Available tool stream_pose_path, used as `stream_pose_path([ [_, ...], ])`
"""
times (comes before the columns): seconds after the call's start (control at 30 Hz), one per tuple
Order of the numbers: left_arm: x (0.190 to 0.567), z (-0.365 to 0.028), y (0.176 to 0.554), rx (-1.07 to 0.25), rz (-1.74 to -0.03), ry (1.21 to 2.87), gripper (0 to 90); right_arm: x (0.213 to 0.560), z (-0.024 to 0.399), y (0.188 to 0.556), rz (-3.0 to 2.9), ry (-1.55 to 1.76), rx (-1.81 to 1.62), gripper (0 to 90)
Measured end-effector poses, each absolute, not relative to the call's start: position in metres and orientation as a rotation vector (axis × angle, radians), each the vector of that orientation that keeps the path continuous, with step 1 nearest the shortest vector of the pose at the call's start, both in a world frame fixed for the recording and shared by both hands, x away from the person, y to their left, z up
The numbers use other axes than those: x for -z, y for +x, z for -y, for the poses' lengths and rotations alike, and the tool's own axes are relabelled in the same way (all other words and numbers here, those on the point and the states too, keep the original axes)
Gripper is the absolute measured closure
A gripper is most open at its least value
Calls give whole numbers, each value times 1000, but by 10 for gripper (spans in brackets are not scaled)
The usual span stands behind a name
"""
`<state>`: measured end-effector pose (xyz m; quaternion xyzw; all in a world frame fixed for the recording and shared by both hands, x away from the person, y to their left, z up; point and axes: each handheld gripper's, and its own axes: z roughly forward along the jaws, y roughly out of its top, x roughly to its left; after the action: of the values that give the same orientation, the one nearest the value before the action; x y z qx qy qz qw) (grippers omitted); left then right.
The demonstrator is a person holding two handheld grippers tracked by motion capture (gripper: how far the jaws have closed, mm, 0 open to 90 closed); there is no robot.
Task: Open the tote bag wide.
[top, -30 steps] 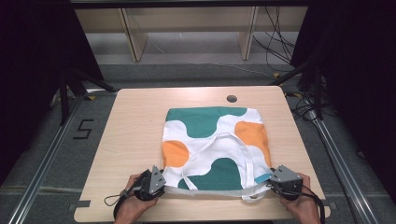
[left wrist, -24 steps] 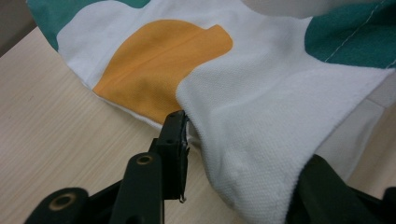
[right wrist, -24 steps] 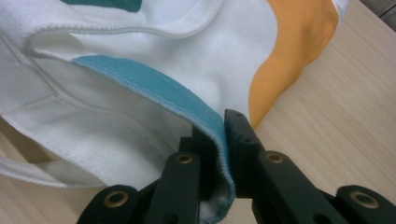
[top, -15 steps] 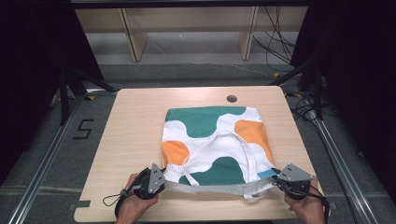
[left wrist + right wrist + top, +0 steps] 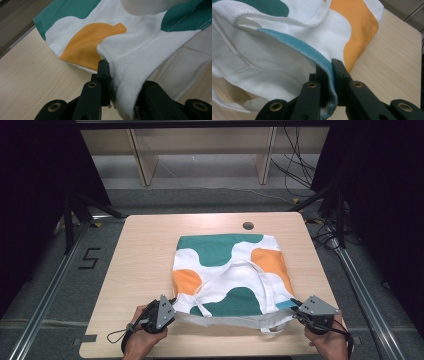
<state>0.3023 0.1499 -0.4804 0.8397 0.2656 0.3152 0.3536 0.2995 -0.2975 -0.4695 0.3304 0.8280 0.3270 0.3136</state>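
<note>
A: The bag (image 5: 227, 270)?
B: White with green and orange blobs, flat on the counter (image 5: 145, 265); its near edge stretched between left tongs (image 5: 172, 310) and right tongs (image 5: 295, 312), both pinching cloth.
A: Around it?
B: A hole (image 5: 248, 225) behind; the right gripper view shows a blue hem (image 5: 312, 53).

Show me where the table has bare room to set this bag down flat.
Bare wood lies on the light wooden table left of the white, green and orange cloth bag, plus a band beyond it by the round hole. The near edge is crowded: left tongs and right tongs grip the bag.
</note>
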Motion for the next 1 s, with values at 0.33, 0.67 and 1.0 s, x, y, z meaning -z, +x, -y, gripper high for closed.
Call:
stream_pose_path([
  [0.33,472,-153,304,-853,-680,2127,780,460,297,297,-2135,864,-919,855],
  [0.67,458,-156,311,-852,-680,2046,790,440,295,302,-2076,849,-1013,862],
  [1.0,427,-160,326,-952,-649,1964,797,413,287,310,-2002,764,-1035,869],
])
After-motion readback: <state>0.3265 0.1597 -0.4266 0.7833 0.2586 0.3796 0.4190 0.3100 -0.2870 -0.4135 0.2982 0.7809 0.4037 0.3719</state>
